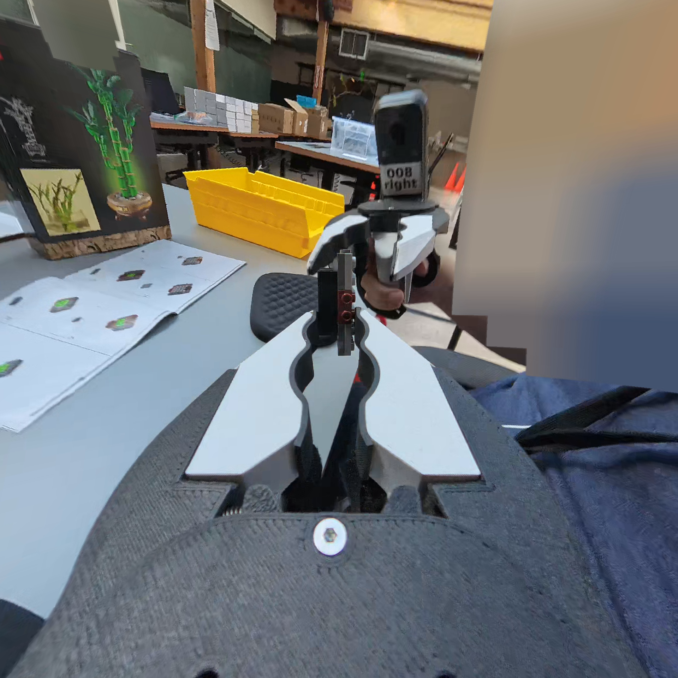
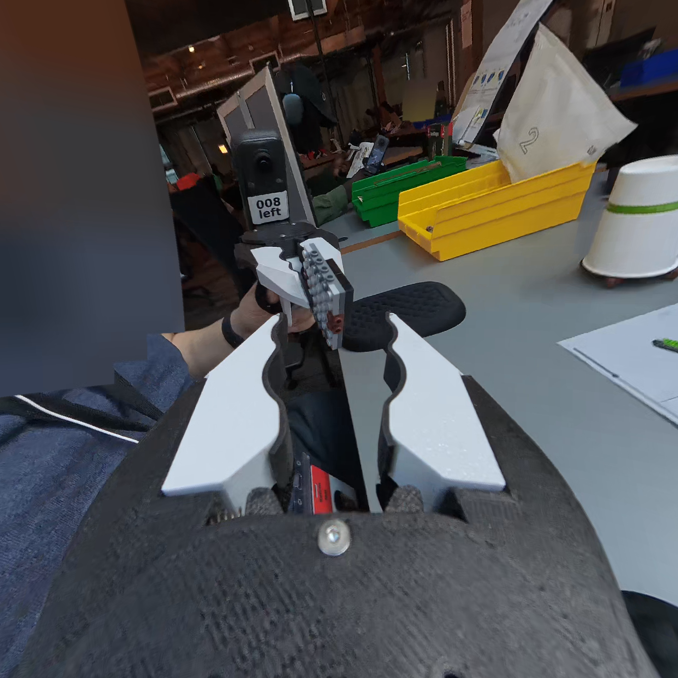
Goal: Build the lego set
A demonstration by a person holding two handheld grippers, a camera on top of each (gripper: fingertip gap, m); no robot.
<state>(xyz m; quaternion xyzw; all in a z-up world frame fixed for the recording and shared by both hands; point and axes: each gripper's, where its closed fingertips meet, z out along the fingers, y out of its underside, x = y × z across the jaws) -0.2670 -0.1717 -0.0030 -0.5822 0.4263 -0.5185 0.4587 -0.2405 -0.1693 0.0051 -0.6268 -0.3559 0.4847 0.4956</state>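
Observation:
A small lego assembly (image 1: 341, 312) of black and grey plates with a dark red brick on its side stands upright in my left gripper (image 1: 337, 317), which is shut on its lower part. My right gripper (image 1: 367, 253) faces it from beyond, open, with one finger touching the assembly's top. In the right wrist view my right gripper (image 2: 334, 323) is open and empty. The studded assembly (image 2: 326, 293) hangs from the left gripper (image 2: 304, 271), and its lower end reaches between my open fingertips. Both grippers are held in the air off the table's near edge.
On the grey table (image 1: 110, 422) lie an open instruction booklet (image 1: 110, 304), the set's box (image 1: 84, 146), a yellow bin (image 1: 264, 209) and a black padded rest (image 1: 282, 301). The right wrist view adds a green bin (image 2: 396, 187), a white paper bag (image 2: 550, 110) and an upturned white tub (image 2: 638, 220). My two grippers' fingertips are within a few centimetres of each other. Both grippers' tips are roughly 35 cm from the upturned white tub (image 2: 638, 220).

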